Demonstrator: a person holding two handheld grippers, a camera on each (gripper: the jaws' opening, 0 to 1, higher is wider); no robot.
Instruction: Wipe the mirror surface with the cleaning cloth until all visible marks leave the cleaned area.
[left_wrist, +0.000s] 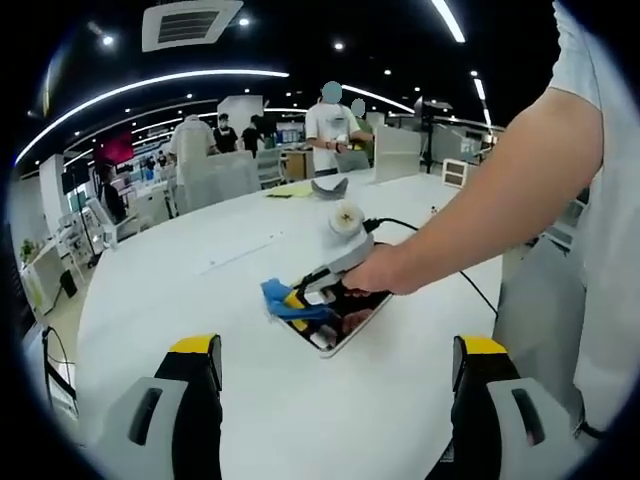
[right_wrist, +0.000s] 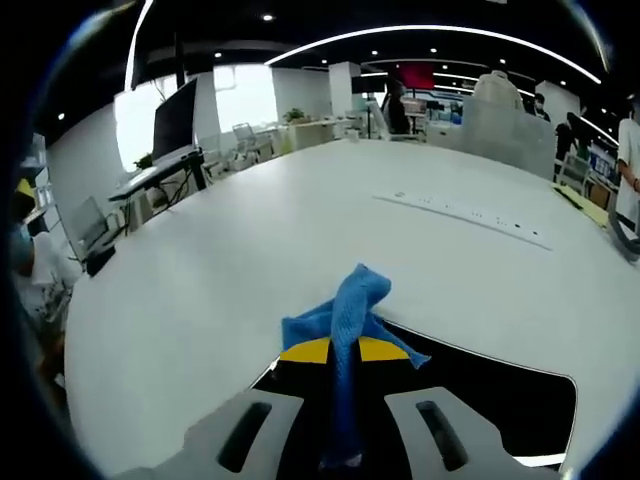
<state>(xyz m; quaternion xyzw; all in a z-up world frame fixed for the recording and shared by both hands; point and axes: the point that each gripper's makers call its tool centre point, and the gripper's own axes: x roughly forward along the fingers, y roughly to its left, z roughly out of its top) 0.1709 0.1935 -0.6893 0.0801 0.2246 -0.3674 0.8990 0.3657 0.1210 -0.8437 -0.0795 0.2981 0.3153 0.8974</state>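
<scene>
Gripping cloth (right_wrist: 345, 330) over mirror (right_wrist: 500, 395)

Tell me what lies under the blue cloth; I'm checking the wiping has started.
Under the blue cloth is the dark mirror, lying flat on the white table. The right gripper pinches the cloth over the mirror's edge. The glass beneath the cloth is covered, so any marks there cannot be seen.
</scene>
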